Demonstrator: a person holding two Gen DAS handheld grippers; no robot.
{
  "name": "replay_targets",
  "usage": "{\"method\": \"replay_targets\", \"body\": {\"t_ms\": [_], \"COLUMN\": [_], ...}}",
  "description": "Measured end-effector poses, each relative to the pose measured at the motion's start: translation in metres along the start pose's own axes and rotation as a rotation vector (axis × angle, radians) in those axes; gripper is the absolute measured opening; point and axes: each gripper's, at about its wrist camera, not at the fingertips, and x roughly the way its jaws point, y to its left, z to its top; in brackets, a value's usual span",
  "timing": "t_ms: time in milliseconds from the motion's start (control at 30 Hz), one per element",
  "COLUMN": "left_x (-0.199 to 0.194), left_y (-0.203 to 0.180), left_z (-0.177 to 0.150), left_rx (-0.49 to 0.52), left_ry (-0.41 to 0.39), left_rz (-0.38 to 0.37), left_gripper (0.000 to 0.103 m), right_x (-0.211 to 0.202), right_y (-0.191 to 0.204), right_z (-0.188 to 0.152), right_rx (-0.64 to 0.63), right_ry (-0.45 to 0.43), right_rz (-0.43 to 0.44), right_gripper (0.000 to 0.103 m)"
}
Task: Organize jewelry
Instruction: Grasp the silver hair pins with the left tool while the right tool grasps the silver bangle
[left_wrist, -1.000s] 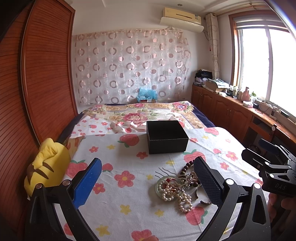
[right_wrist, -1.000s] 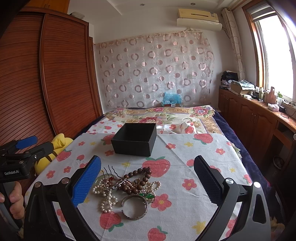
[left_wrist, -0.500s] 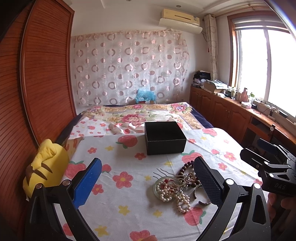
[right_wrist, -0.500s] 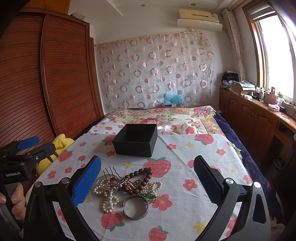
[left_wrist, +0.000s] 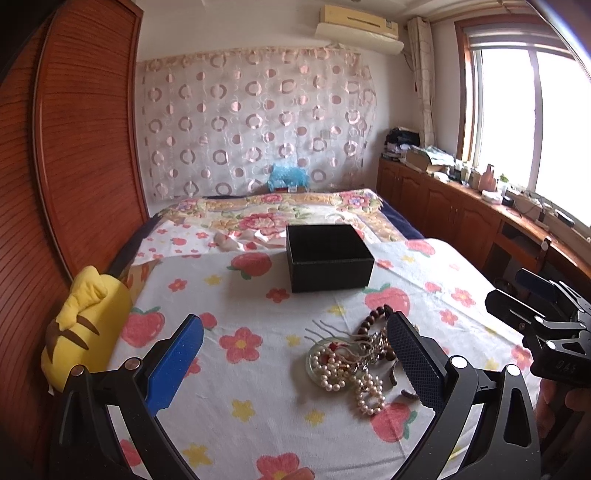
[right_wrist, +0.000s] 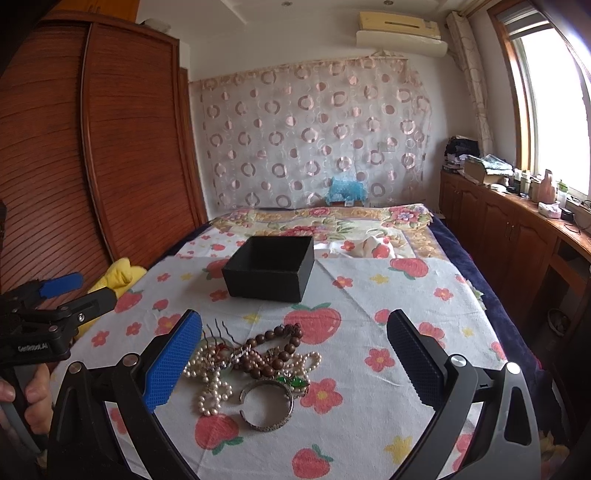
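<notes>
At the far left a yellow plush toy with brown stripes (left_wrist: 83, 328) is lying against the edge of the bed, beside the reddish-brown slatted wooden wardrobe (left_wrist: 77, 147). The left gripper (left_wrist: 295, 363) is hovering over the white bedsheet printed with strawberries and flowers (left_wrist: 236, 387), its blue-padded and black-padded fingers spread wide apart and gripping nothing; in the right wrist view the same tool (right_wrist: 55, 295) is showing at the left edge with a hand (right_wrist: 27, 391) wrapping its handle. Further right, a tangled heap of jewelry (right_wrist: 251, 360) is resting on the sheet, nearer than the box: a string of white pearls (right_wrist: 208, 384) is spilling towards the camera, a dark wooden hair comb (right_wrist: 218, 330) is poking out at the pile's far left, a strand of round brown wooden beads (right_wrist: 275, 341) is curling across the top, a small green stone piece (right_wrist: 291, 382) is sitting at the near right, and an open silver metal cuff bracelet (right_wrist: 267, 406) is lying just in front, touching the heap. Beyond the pile, apart from it, an open black square cardboard box (right_wrist: 271, 267) is standing upright on the sheet, with nothing showing inside it from these angles. The right gripper (right_wrist: 295, 363) is hanging above the pile with its two fingers released wide and nothing between them; the heap is lying mostly towards its blue finger (right_wrist: 170, 360). In the left wrist view that tool (left_wrist: 543, 314) is appearing at the right edge. Along the right wall wooden cabinets (right_wrist: 517, 240) are running under a bright window (right_wrist: 554, 110).
</notes>
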Motion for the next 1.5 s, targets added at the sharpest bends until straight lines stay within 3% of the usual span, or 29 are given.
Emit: {"method": "replay_targets", "body": {"t_ms": [33,133,300,467,500,700,867,1067,1200,1500], "left_x": [0.003,0.012,0.029,0.043,0.046,0.062,0.072,0.089,0.097,0.114], "left_y": [0.0,-0.001,-0.002,-0.009,-0.011,-0.022,-0.031,-0.048,-0.062,-0.088], "left_z": [-0.002,-0.009,-0.02,-0.029,-0.031,-0.038,-0.041,-0.041,-0.039,-0.039], "left_rx": [0.005,0.016,0.034,0.061,0.066,0.096,0.135,0.217,0.278,0.434], "left_ry": [0.01,0.037,0.085,0.124,0.132,0.179,0.203,0.253,0.264,0.301], "left_rz": [-0.003,-0.02,-0.061,-0.092,-0.102,-0.151,-0.171,-0.175,-0.167,-0.115], "left_gripper": [0.096,0.096,0.096,0.096,0.096,0.096,0.095,0.076,0.062,0.038], "right_x": [0.005,0.014,0.039,0.062,0.068,0.084,0.093,0.098,0.097,0.094], "right_y": [0.016,0.018,0.017,0.014,0.014,0.007,0.005,0.003,0.005,-0.011], "right_z": [-0.003,-0.011,-0.033,-0.057,-0.06,-0.072,-0.075,-0.075,-0.075,-0.075], "right_rx": [-0.005,-0.019,-0.056,-0.064,-0.062,-0.043,-0.046,-0.042,-0.079,-0.063], "right_ry": [0.006,0.048,0.167,0.28,0.3,0.372,0.4,0.42,0.416,0.409], "right_rz": [0.003,0.031,0.094,0.119,0.122,0.173,0.189,0.175,0.165,0.141], "right_gripper": [0.101,0.097,0.07,0.061,0.054,0.03,0.026,0.025,0.006,0.006]}}
